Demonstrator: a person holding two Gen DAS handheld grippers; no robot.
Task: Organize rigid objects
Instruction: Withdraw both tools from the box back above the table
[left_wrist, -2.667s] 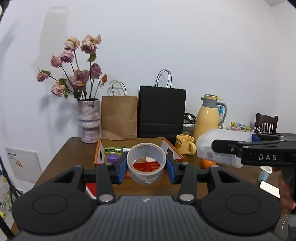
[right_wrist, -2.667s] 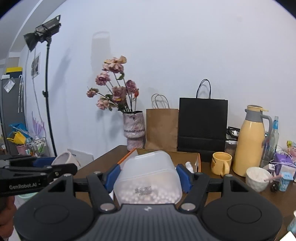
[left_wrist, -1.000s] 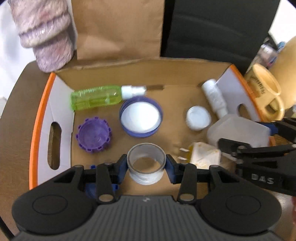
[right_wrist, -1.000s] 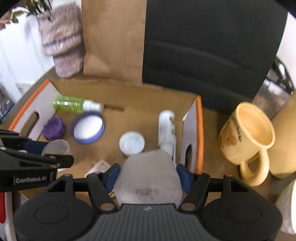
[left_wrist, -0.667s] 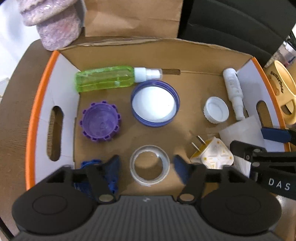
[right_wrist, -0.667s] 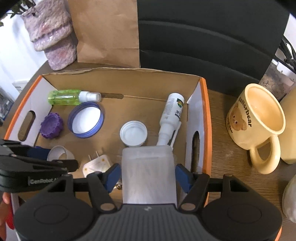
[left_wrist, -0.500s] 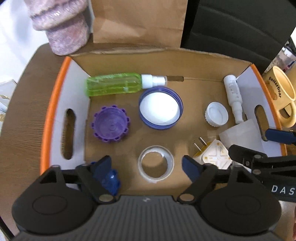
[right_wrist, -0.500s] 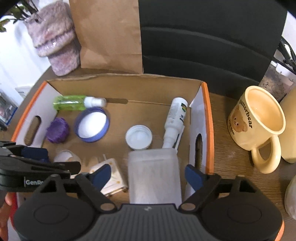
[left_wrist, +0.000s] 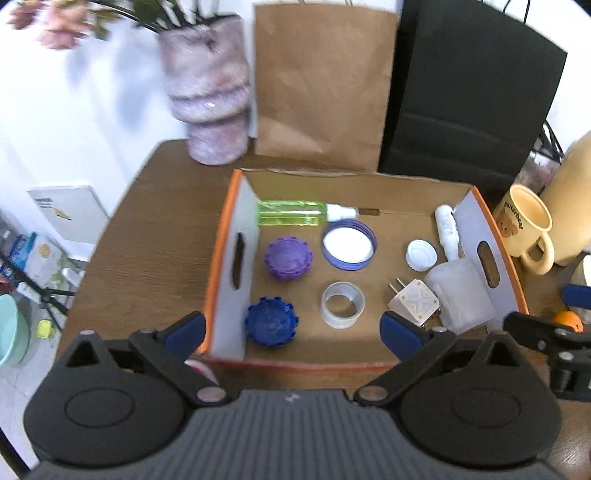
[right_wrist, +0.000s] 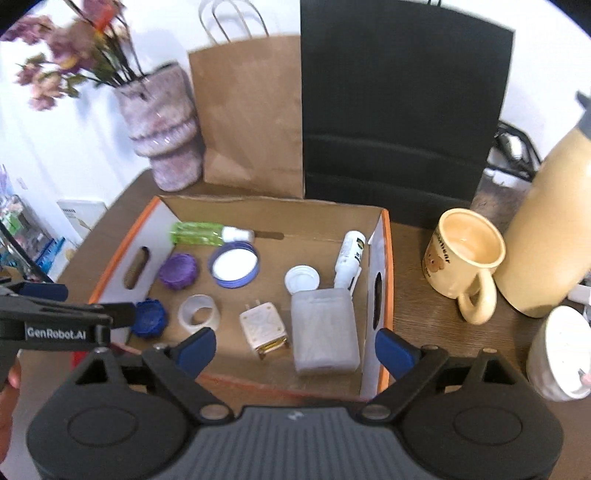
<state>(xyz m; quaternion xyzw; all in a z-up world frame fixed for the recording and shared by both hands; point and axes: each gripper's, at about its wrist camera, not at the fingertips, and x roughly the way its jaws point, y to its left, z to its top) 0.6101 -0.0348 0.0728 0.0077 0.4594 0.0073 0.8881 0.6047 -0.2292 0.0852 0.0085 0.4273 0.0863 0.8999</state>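
Brown tabletop (left_wrist: 155, 236) carries the cardboard box (left_wrist: 236, 206), landmark for everything. Inside it, near its front right corner, lies the plastic container (right_wrist: 324, 328); the tape ring (left_wrist: 342, 304) sits front-centre. Left gripper (left_wrist: 291, 328) and right gripper (right_wrist: 295, 345) are opening, empty. Both placements look done.

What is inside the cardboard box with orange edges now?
The cardboard box holds a green spray bottle, purple lid, blue lid, white-lined lid, tape roll, white cap, white bottle, plug adapter, frosted container. Anything under them is covered.
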